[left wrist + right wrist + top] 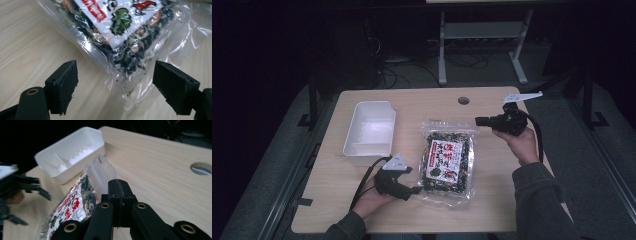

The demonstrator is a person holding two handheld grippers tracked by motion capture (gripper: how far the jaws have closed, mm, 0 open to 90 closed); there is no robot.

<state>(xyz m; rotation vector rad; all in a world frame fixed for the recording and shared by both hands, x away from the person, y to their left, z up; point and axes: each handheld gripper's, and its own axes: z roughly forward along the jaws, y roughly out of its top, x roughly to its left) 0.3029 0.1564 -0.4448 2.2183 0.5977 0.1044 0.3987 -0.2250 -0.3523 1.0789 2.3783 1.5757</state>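
With the snack bag (447, 161) flat on the bench (492, 200) beside the white tray (369, 131), the released left claw (113, 86) straddles its near corner and must clamp it next, while the right claw (482, 120), clenched empty, hangs above the bag's far edge.

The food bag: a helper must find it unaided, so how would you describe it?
On the wooden table, right of the white tray, lies the food bag. It alone is clear plastic, showing dark dried bits and a red-and-white label.
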